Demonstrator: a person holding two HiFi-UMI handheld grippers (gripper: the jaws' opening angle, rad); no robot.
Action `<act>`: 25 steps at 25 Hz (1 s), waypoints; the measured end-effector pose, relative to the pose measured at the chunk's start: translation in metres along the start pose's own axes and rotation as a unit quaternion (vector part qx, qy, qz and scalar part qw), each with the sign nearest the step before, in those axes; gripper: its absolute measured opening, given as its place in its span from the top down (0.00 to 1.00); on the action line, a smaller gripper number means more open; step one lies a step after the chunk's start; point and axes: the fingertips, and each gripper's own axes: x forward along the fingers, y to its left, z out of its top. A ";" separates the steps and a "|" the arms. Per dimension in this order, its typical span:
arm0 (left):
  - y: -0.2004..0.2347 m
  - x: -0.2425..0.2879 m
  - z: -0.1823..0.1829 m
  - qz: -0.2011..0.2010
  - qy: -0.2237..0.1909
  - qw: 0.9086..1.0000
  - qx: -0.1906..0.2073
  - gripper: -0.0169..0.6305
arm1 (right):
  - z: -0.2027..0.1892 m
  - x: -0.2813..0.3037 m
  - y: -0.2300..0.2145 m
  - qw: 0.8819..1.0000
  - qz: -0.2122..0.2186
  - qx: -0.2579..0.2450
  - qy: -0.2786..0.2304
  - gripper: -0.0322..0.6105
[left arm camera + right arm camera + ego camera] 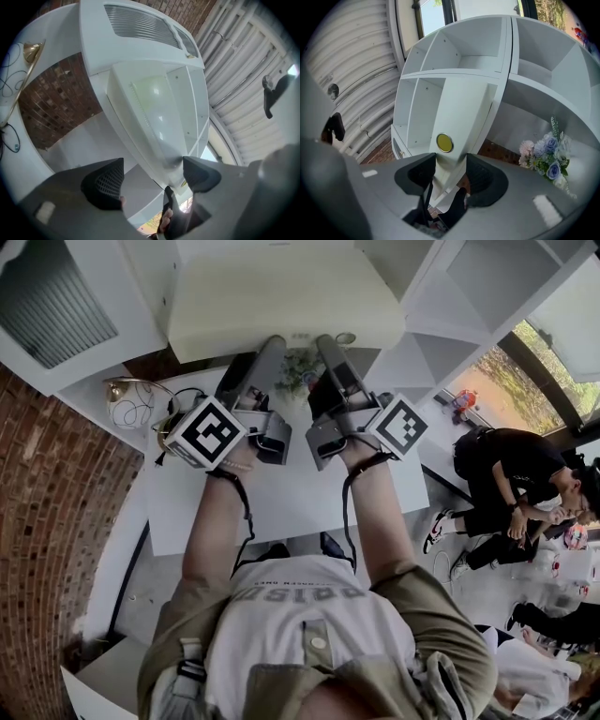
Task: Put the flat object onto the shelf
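Observation:
The flat object (281, 301), a wide cream-white board, is held up in front of the white cubby shelf (469, 296). My left gripper (270, 343) and right gripper (325, 343) reach up side by side to its near edge. In the left gripper view the flat object (154, 103) runs down between the jaws of the left gripper (152, 176), tight against the right pad. In the right gripper view both pads of the right gripper (450, 176) press on the flat object (459, 108), just below a round yellow sticker (444, 142). The shelf (459, 47) rises behind it.
A white table (281, 502) stands below my arms, with a bunch of flowers (300, 367) and a gold wire ornament (131, 399) at its back. A vent panel (47, 296) sits at the upper left, a brick wall (47, 502) on the left. People (516, 474) crouch at the right.

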 end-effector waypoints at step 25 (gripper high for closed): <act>0.035 0.039 0.014 0.019 0.005 1.000 -0.012 0.34 | 0.014 0.037 -0.037 0.999 -0.035 -0.010 -0.006 0.67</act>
